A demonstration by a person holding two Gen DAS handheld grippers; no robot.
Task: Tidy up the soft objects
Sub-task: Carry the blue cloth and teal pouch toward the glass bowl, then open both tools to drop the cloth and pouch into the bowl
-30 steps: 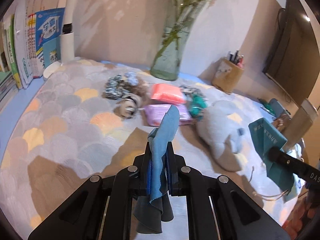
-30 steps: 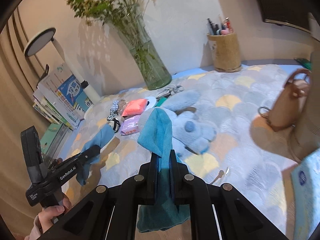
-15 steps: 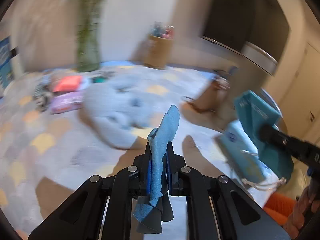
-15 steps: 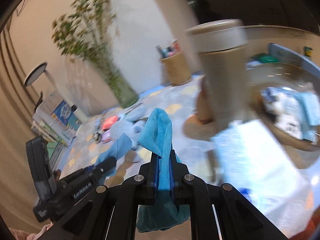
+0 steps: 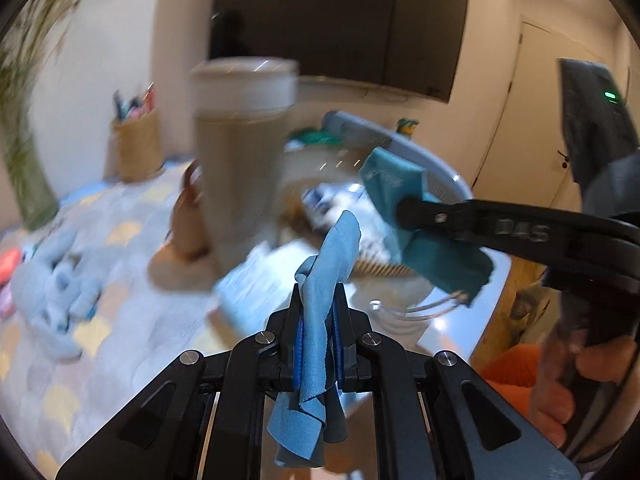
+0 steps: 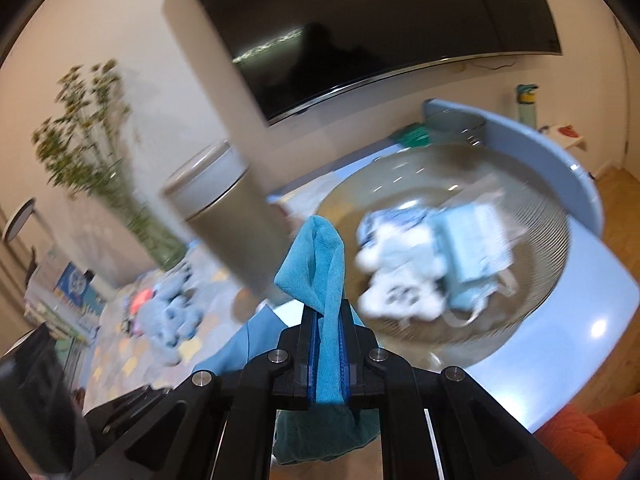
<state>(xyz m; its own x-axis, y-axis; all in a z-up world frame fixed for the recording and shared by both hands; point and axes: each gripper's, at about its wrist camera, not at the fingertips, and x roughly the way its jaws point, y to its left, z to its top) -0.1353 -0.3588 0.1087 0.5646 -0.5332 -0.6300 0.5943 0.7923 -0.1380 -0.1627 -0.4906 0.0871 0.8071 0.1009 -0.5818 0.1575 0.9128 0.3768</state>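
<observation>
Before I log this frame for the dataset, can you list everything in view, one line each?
light blue cloth: 1, clamped in left gripper
teal cloth: 1, clamped in right gripper
bowl: 1, clear ribbed, blurred pale soft items inside
canister: 1, beige, lidded, beside bowl
plush toy: 1, grey-blue, on patterned cover
pen holder: 1, tan, by wall
vase: 1, green glass, with stems
screen: 1, black, on wall
left gripper: black, shut
right gripper: black, shut

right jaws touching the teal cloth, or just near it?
Touching. Right wrist view: the right gripper jaws are shut on the teal cloth, which sticks out above and below them.
</observation>
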